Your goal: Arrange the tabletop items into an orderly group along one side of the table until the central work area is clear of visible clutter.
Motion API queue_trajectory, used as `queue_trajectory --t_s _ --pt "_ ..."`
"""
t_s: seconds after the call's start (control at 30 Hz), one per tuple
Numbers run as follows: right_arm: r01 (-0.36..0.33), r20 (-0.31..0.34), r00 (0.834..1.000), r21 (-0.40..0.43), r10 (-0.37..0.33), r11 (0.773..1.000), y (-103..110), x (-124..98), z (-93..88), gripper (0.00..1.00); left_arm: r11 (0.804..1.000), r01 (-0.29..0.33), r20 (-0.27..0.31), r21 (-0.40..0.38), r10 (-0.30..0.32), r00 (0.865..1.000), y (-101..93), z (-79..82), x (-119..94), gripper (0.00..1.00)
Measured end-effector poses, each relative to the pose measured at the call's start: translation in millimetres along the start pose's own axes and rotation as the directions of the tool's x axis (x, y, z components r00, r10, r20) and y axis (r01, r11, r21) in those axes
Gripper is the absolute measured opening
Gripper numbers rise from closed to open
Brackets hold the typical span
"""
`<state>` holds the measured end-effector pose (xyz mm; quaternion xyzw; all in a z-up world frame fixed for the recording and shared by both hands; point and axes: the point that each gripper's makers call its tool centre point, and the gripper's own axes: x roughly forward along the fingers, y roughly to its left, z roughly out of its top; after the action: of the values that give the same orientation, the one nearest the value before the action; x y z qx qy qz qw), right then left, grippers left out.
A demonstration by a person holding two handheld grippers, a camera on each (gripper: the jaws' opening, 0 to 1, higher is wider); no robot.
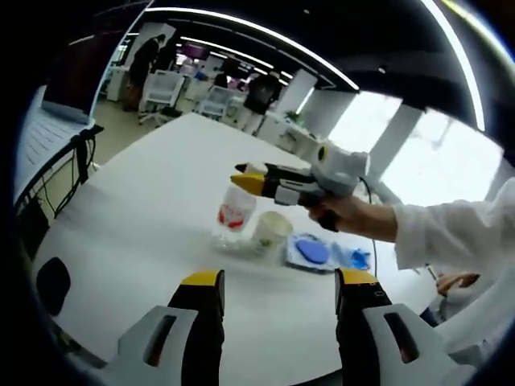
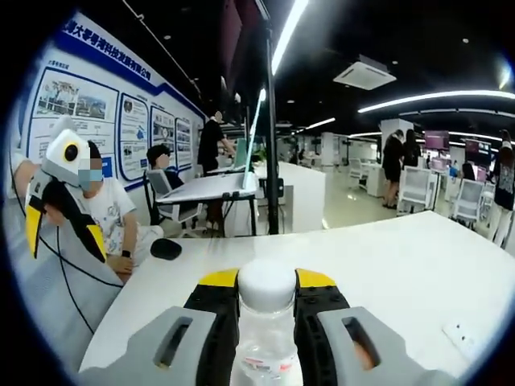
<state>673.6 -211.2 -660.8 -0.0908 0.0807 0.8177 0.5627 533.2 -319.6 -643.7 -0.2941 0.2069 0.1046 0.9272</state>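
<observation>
A clear bottle [image 2: 265,322] with a white cap and a red label [image 1: 236,212] is held at the neck by my right gripper [image 2: 267,280], which is shut on it. In the left gripper view that right gripper [image 1: 251,183] comes in from the right, held by a hand in a white sleeve, and the bottle hangs upright over the white table [image 1: 145,233]; I cannot tell whether its base touches. Right beside the bottle stands a white cup [image 1: 272,230]. A blue item [image 1: 313,251] lies on a white tray just right of the cup. My left gripper [image 1: 279,278] is open and holds nothing.
A black rounded object [image 2: 166,249] lies near the table's left edge and a small white item [image 2: 456,331] at its right. My left gripper [image 2: 64,233] shows at far left beside a seated person. Office chairs, desks and standing people are beyond the table.
</observation>
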Motion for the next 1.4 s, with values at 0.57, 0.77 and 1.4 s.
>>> queue_trajectory --t_s 0.57,0.77,1.4 --pt "-0.02 -0.01 1.0 -0.034 0.02 0.999 2.8 -2.5 -5.0 0.21 0.996 0.016 0.009 -0.082 -0.016 1.0 1.9 -4.4 -1.3 0.51" --pt "-0.018 -0.034 0.999 -0.051 0.017 0.999 5.2 -3.9 -6.0 0.22 0.994 0.012 -0.001 -0.111 -0.012 1.0 6.2 -8.8 -2.0 0.51" --pt "0.132 0.07 0.988 0.088 -0.138 0.987 6.1 -93.6 45.8 0.8 1.0 -0.023 -0.049 0.021 0.024 0.999 0.2 -16.7 8.1 0.81"
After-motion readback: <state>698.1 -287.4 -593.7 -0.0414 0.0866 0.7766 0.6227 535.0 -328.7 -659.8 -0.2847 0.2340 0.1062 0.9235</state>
